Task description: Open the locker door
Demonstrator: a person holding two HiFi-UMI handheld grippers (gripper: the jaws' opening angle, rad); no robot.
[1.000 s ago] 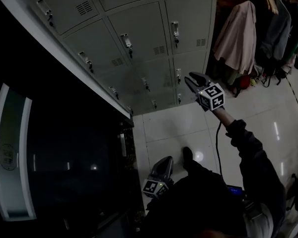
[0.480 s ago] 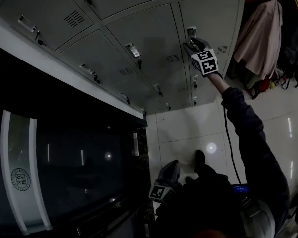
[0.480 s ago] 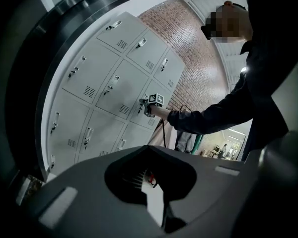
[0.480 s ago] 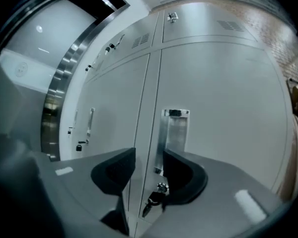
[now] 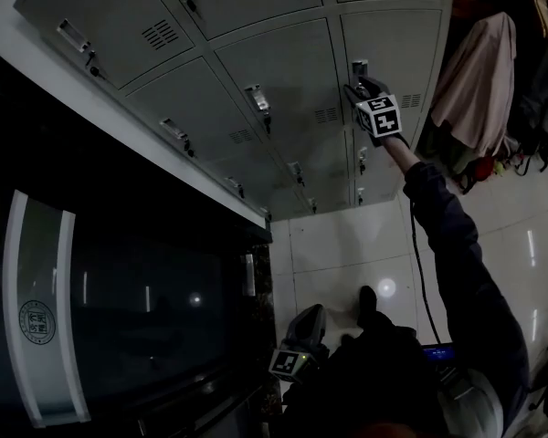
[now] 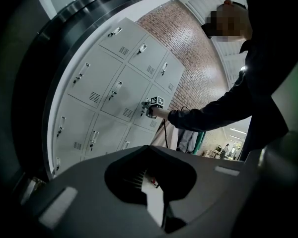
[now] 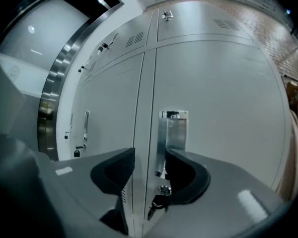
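The grey locker door (image 5: 395, 48) is shut, with an upright metal handle (image 5: 359, 66) at its left edge. My right gripper (image 5: 357, 87) is raised to that handle on an outstretched arm. In the right gripper view the jaws (image 7: 150, 158) stand wide open around the lower part of the handle plate (image 7: 173, 130). The pads do not press on it. A key (image 7: 158, 198) hangs in the lock below the handle. My left gripper (image 5: 309, 316) hangs low by my body with its jaws together and empty. Its own view shows the right gripper (image 6: 148, 106) far off at the lockers.
More shut locker doors (image 5: 283, 71) fill the wall to the left and below. Coats (image 5: 475, 67) hang to the right of the lockers. A dark glass-fronted cabinet (image 5: 119, 290) stands at my left. A cable (image 5: 415, 263) trails along my right arm over the tiled floor (image 5: 338, 245).
My right gripper rose from the lower lockers up to the handle of the higher door. Over the last half second it has closed in on the handle. The left gripper has stayed low.
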